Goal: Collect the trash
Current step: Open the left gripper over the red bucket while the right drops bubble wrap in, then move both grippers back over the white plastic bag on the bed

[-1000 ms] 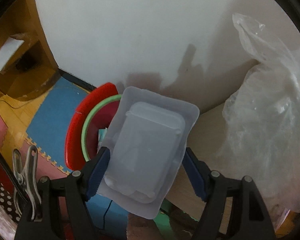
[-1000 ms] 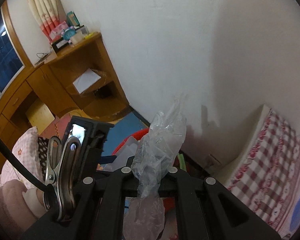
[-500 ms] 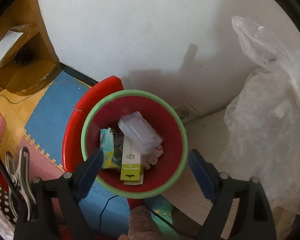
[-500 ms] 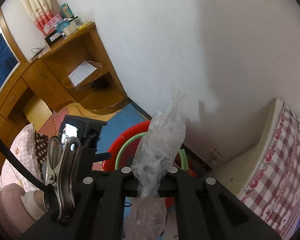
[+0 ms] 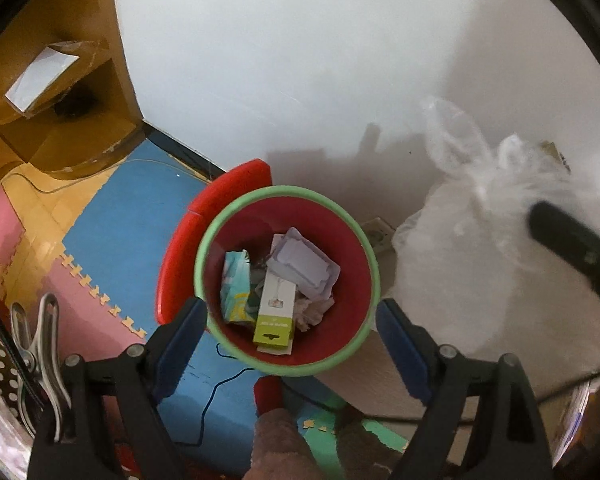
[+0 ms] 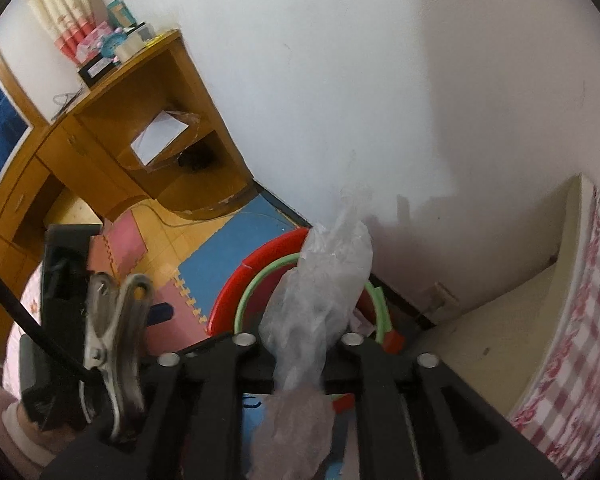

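Looking into the bin [image 5: 356, 224], spread left jaws show trash; right jaws, just loosening, flank the bag [image 6: 320, 292].

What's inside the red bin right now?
The red bin holds a clear plastic tray, a green-and-white box, a teal packet and crumpled paper. Whatever lies beneath them is covered.

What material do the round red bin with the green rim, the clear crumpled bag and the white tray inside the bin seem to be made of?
Round red bin with green rim: likely moulded plastic, smooth with a dull sheen.
Clear crumpled bag: thin plastic film, see-through, creased and glinting.
White tray: seemingly thin formed plastic, translucent and milky, with a raised moulded step; the grade is unclear.
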The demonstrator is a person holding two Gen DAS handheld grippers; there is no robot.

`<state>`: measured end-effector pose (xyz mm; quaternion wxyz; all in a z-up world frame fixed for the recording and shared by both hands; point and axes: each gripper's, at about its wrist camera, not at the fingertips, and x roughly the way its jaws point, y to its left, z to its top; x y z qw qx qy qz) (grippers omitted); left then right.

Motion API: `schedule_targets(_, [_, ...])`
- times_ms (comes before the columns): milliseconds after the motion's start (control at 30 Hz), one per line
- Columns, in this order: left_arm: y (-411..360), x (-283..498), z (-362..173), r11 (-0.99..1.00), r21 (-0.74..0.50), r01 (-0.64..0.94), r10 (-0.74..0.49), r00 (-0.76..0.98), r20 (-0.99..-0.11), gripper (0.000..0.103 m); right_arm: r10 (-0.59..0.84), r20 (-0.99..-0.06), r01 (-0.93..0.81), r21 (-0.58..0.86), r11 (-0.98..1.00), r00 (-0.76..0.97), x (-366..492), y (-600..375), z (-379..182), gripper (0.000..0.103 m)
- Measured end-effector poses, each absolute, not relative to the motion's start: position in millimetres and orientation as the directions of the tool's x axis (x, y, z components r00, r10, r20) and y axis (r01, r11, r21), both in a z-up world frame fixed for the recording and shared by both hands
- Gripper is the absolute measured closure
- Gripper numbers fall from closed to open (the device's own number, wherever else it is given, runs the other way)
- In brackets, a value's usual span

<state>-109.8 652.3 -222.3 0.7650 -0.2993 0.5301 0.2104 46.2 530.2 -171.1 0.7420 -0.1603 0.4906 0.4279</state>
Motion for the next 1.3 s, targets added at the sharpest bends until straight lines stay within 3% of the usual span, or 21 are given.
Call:
schedule_targets(133, [655.1,-117.8,-206.8,0.728,-0.224,-0.648,0.027,0.354,-0.935,0.014,0.498,-0.851,-0.792,0.185,0.582,0.167,43.8,529.9,-166.0,0.071])
schedule_targets(733, [639.8,-127.1,-150.3,0.738,-0.244,-0.628,0.051,0.414,-0.909,0.014,0.592,-0.783,-0.789,0.237,0.566,0.189,10.2,475.7,-110.2,0.070])
schedule_targets(1300, [557.5,-128.8,-80.6,0.823,-0.189,-0.536,0.095,0.457,-0.885,0.014,0.681,-0.696,-0.759,0.312,0.572,0.227,-35.0,347.3,-42.9,0.070])
